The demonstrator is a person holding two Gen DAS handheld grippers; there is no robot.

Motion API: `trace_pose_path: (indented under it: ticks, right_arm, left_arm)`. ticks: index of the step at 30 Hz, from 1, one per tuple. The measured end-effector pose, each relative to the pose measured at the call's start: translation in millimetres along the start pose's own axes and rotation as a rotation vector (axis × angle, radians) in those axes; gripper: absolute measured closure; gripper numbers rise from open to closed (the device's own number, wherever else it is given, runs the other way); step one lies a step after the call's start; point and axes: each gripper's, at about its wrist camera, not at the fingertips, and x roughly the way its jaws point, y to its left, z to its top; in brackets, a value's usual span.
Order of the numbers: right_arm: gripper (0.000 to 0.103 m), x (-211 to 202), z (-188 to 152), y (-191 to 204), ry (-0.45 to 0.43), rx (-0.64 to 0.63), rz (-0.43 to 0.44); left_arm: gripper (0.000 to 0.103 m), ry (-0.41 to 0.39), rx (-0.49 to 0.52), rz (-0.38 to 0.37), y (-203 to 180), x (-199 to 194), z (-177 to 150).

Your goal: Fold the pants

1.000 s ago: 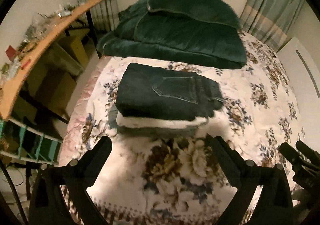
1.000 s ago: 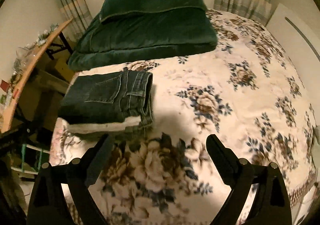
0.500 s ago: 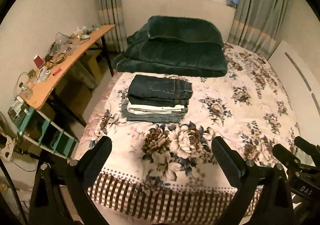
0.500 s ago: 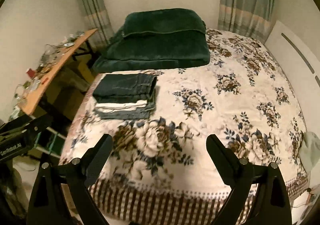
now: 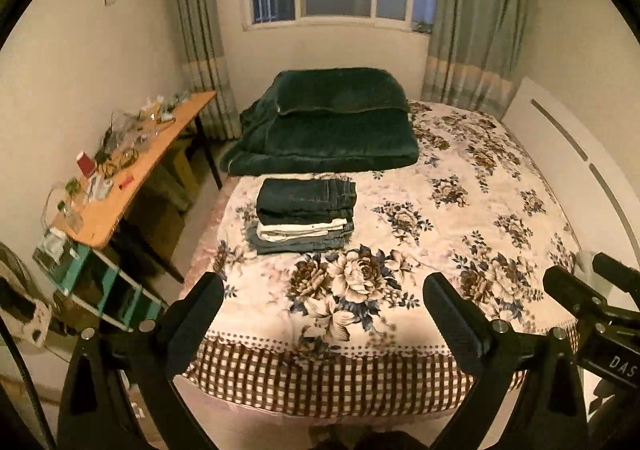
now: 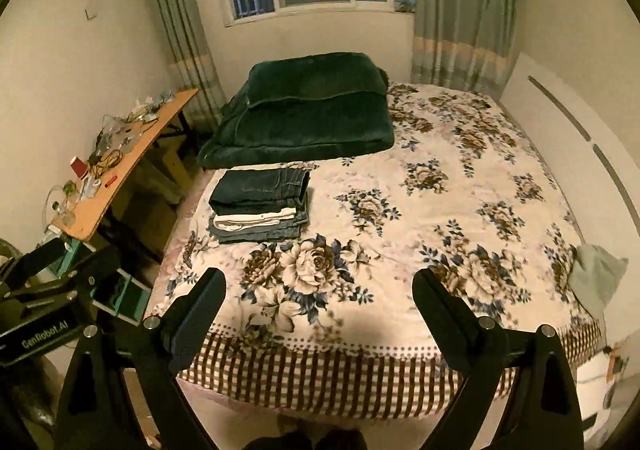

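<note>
Left of centre in both views: lying folded, dark blue denim pants (image 5: 307, 194) topping small stack on floral bedspread (image 5: 460, 234). Hovering well short, left gripper (image 5: 323, 300) and right gripper (image 6: 319, 292), jaws spread wide, gripping nothing. Folding apparently finished; next likely fetching another garment.

We see the bed (image 5: 460, 234) ahead of the left gripper (image 5: 320, 314): stacked folded pants (image 5: 306, 216) ahead-left, a green blanket (image 5: 332, 126) beyond them.
</note>
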Motion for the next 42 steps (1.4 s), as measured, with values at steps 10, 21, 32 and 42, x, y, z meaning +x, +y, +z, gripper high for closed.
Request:
trace_pose_path:
  ticks: [10, 21, 32, 42]
  right_arm:
    - [0.007, -71, -24, 28, -0.041, 0.06, -0.043]
    - [0.007, -95, -22, 34, -0.054, 0.028, -0.026]
    - [0.004, -72, 28, 5, -0.062, 0.045, -0.04]
    - [0.004, -37, 60, -8, -0.031, 0.047, -0.048]
  left_arm:
    - [0.001, -0.052, 0.076, -0.038, 12, -49, -6]
    - [0.001, -0.05, 0.034, 0.025, 6, -59, -8]
    - [0.001, -0.008, 0.013, 0.071, -2, -35, 15]
    - [0.001, 0.003, 0.016, 0.094, -3, -14, 31]
